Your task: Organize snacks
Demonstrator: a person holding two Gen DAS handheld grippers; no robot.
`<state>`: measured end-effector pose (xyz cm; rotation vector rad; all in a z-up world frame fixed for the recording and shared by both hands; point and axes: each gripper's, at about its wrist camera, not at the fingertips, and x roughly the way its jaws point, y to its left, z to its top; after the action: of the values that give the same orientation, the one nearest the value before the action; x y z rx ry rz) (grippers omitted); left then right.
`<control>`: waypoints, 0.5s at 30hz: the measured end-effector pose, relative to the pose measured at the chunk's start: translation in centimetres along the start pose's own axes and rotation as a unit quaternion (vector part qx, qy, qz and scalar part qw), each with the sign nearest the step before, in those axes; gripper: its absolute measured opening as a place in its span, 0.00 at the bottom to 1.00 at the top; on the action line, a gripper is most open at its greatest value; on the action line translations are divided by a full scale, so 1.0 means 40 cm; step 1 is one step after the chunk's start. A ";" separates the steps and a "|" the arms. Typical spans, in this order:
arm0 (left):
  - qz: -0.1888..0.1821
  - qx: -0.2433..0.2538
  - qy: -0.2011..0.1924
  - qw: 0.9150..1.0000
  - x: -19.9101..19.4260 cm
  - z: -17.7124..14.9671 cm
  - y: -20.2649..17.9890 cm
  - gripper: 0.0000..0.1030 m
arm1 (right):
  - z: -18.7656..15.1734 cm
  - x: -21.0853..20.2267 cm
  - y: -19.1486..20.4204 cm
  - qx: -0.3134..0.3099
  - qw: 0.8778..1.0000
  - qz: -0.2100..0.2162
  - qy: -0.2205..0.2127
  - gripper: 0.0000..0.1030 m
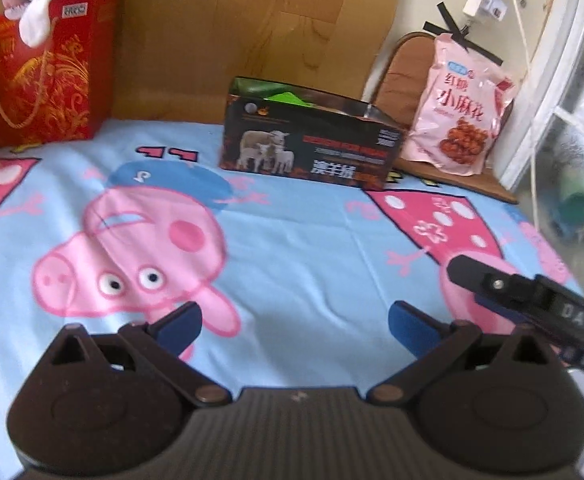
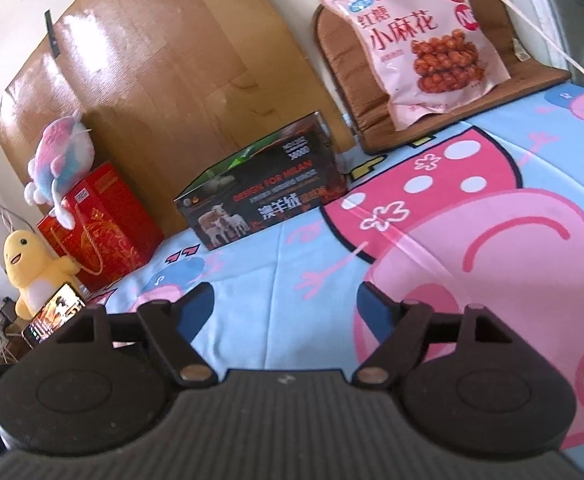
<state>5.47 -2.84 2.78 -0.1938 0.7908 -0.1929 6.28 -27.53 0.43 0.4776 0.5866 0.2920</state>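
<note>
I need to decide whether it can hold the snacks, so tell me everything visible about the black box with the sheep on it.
The black box looks like printed cardboard: sheep photo at its front left, red English lettering, white Chinese characters. Its top is open, with something bright green showing inside. It stands upright on the cartoon bedsheet near the wooden headboard, with the pink snack bag on the brown cushion at its right. Neither gripper touches it.

The pink snack bag [image 2: 412, 36] is glossy plastic film, and the black box [image 1: 312, 136] is printed card with a slight sheen. The bed sheet [image 1: 292, 240] is soft matt cloth – creased – beneath a shiny wood-grain board [image 2: 163, 72].
</note>
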 end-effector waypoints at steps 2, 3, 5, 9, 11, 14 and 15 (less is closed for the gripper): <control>-0.005 -0.002 0.004 1.000 0.002 -0.001 -0.001 1.00 | -0.002 -0.004 -0.005 0.002 1.000 -0.004 -0.005 0.78; -0.001 0.000 0.005 1.000 0.004 -0.003 -0.003 1.00 | -0.004 -0.005 -0.004 0.001 1.000 -0.007 -0.008 0.79; 0.009 0.007 0.006 1.000 0.008 -0.004 -0.004 1.00 | -0.008 -0.008 -0.004 -0.004 1.000 -0.016 -0.015 0.82; 0.021 0.015 0.010 1.000 0.013 -0.009 -0.007 1.00 | -0.017 -0.014 -0.006 -0.010 0.999 -0.035 -0.035 0.89; 0.019 0.014 0.013 1.000 0.014 -0.009 -0.007 1.00 | -0.020 -0.016 -0.009 -0.008 0.998 -0.039 -0.038 0.90; 0.009 0.009 0.016 1.000 0.011 -0.008 -0.005 1.00 | -0.021 -0.017 -0.012 -0.004 0.999 -0.039 -0.038 0.92; 0.009 0.009 0.017 1.000 0.010 -0.009 -0.006 1.00 | -0.021 -0.017 -0.012 -0.004 0.999 -0.039 -0.037 0.92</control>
<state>5.46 -3.21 2.32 -0.1670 0.8230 -0.1870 5.29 -27.91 -0.11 0.4557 0.5297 0.2010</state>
